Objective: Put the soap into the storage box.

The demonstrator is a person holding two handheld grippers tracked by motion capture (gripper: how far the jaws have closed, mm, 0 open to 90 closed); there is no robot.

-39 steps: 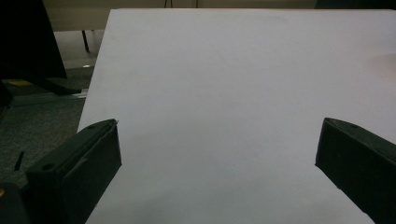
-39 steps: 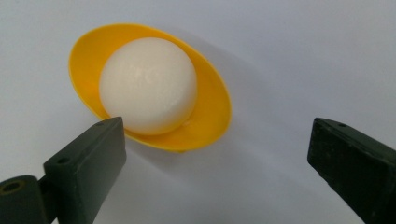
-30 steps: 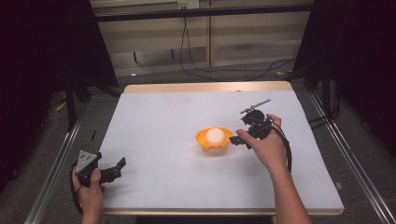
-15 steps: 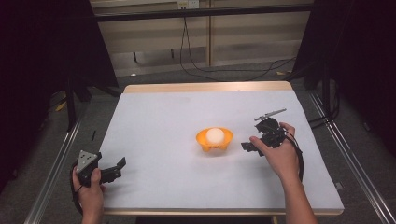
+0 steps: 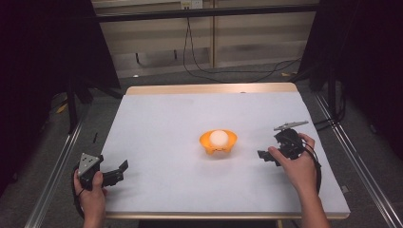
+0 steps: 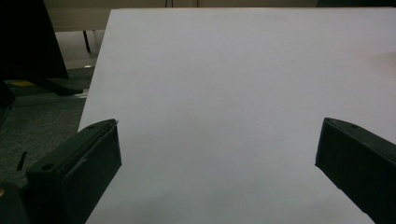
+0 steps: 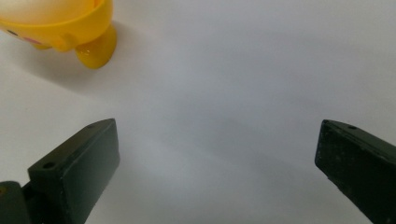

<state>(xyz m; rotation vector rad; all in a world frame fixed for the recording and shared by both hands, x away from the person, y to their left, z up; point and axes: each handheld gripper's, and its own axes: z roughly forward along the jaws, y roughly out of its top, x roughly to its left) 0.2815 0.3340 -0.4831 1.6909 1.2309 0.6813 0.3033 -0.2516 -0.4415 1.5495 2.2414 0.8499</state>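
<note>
High view gives me the orange bowl (image 5: 218,142) near the middle of the white table (image 5: 161,123), with a white ball (image 5: 218,137) resting inside it. My right gripper (image 5: 266,156) sits near the bowl's right side, apart from it, jaws spread wide with nothing between them. Right gripper view puts the bowl's foot at the upper left, outside the jaws. My left gripper (image 5: 116,172) rests at the table's front left corner, well apart, jaws also open over bare table.

Left gripper (image 5: 116,172) low, jaws wide; right gripper (image 5: 267,156) likewise.
</note>
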